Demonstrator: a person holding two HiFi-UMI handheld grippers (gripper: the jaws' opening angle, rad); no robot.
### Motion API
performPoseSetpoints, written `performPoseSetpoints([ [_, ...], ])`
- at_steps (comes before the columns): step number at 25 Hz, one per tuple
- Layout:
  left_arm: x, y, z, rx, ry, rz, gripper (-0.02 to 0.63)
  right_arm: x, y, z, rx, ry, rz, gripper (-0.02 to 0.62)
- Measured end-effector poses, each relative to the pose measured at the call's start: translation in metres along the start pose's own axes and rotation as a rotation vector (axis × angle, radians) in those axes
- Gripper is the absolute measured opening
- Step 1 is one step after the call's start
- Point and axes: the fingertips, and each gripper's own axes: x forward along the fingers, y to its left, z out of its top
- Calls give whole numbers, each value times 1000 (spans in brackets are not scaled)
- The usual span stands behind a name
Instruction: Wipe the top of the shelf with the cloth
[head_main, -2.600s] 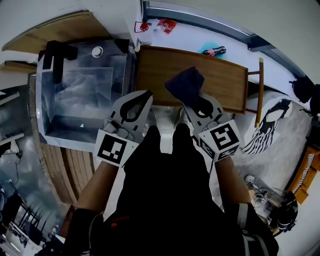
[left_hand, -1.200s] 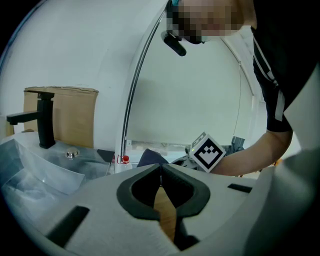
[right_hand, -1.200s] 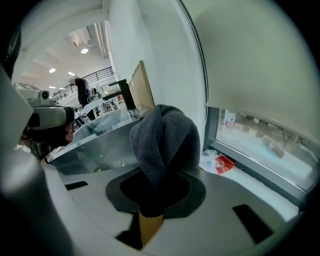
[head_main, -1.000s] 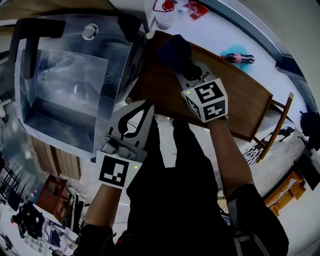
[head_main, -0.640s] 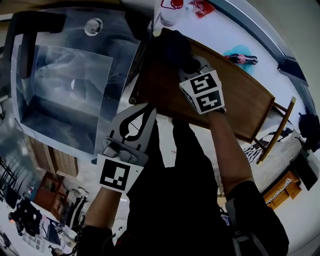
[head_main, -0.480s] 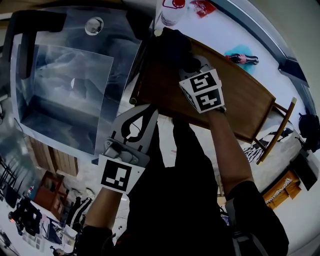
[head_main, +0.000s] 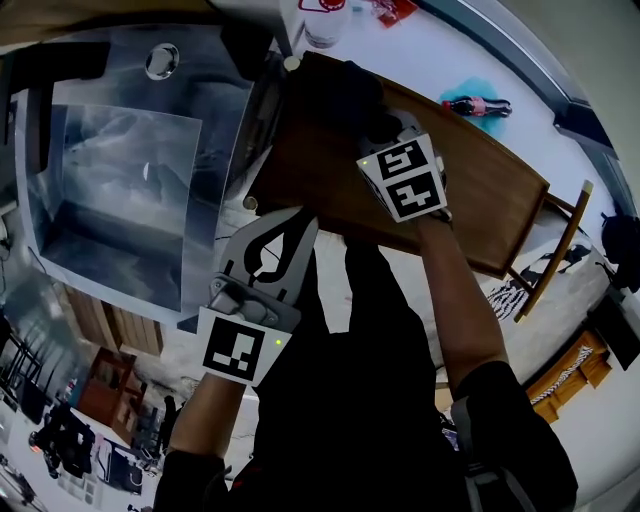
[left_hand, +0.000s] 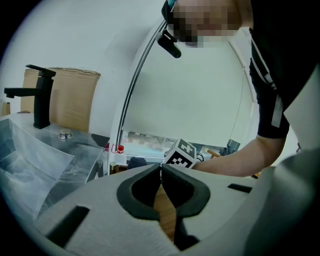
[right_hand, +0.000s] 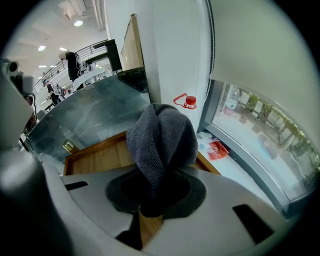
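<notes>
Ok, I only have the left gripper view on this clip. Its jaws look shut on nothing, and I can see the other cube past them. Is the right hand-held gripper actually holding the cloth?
Observer: Yes. In the right gripper view, the right hand-held gripper is shut on the dark grey cloth, which bulges out ahead of the jaws.
Operator: Where on the shelf is it?
Observer: The head view puts it over the end of the wooden shelf top nearest the steel sink. I can't confirm contact.
Operator: And my gripper?
Observer: From above, the left hand-held gripper is by the shelf's near edge, well apart from the cloth.
</notes>
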Motion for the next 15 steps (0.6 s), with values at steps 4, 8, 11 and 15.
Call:
performPoseSetpoints([
  [4,11,-15,1,12,9,-24,27,-13,-16,-20,43,0,-14,55],
  [8,24,-35,2,31,20,-50,26,-29,-35,-43,80,3,-40,55],
  [11,34,-51,2,40,28,-66,26,-41,-49,-60,103,5,-58,55],
  [15,48,-72,5,59,32,-89,26,-57,-67,-82,123,5,-75,55],
])
